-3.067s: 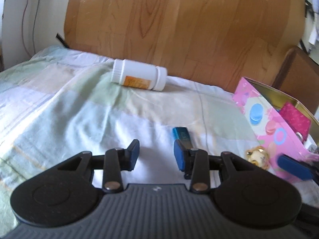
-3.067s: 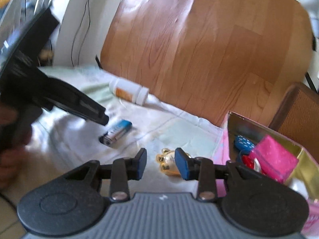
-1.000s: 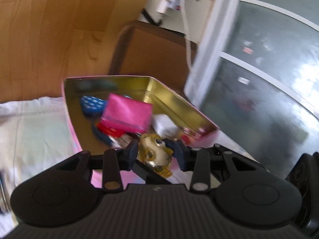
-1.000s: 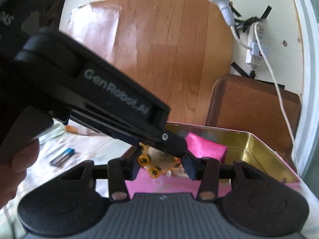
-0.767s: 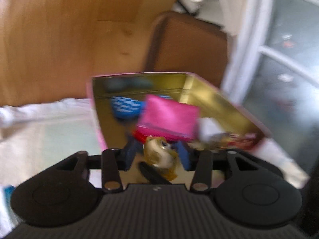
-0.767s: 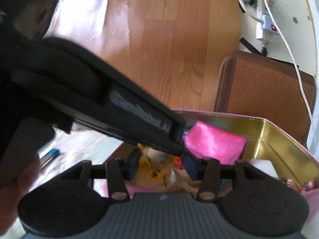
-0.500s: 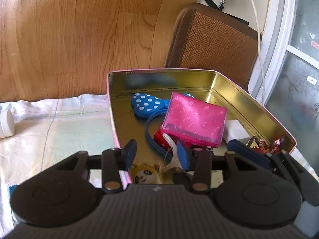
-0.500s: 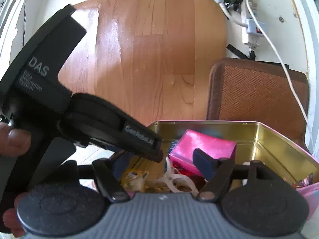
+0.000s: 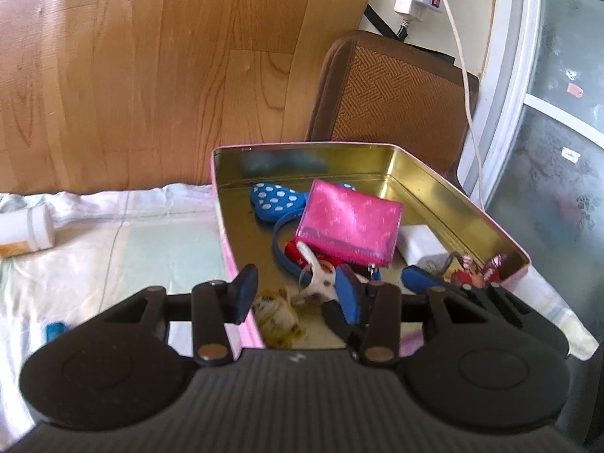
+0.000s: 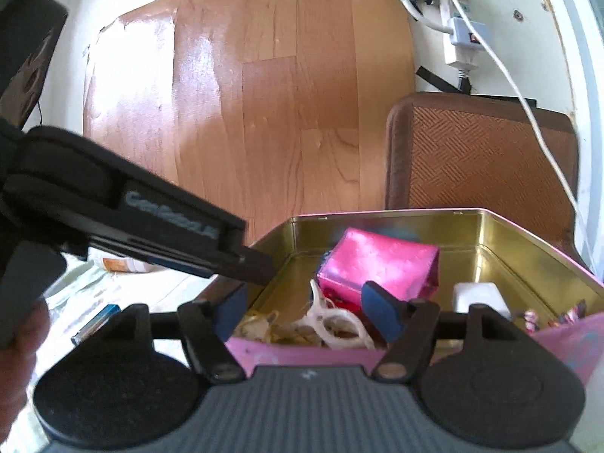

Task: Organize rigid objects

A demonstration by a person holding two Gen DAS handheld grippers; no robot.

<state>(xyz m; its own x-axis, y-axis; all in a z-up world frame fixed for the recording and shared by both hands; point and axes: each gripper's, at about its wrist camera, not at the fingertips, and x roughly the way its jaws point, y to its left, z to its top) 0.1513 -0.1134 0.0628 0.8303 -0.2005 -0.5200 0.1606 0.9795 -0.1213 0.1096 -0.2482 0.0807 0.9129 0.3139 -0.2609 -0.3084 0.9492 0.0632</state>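
A pink tin box [image 9: 468, 204] with a gold inside lies open on the bed. The small golden toy [image 9: 277, 313] lies loose in its near left corner, also in the right wrist view [image 10: 260, 326]. My left gripper [image 9: 296, 294] is open and empty above the toy. My right gripper [image 10: 307, 311] is open wide and empty at the tin's [image 10: 528, 249] near wall. The tin also holds a pink pouch [image 9: 349, 226], a blue dotted headband [image 9: 275, 200] and a white clip [image 9: 321, 281].
A white pill bottle [image 9: 24, 232] and a blue lighter [image 10: 96, 322] lie on the pale sheet [image 9: 113, 249] left of the tin. A wooden headboard [image 9: 151, 75] stands behind. A brown woven chair [image 9: 392, 94] and a power strip cord [image 9: 462, 56] are at the right.
The golden toy was carried from the sheet over the tin and let go; it now lies inside. Both grippers have opened, the right one wide.
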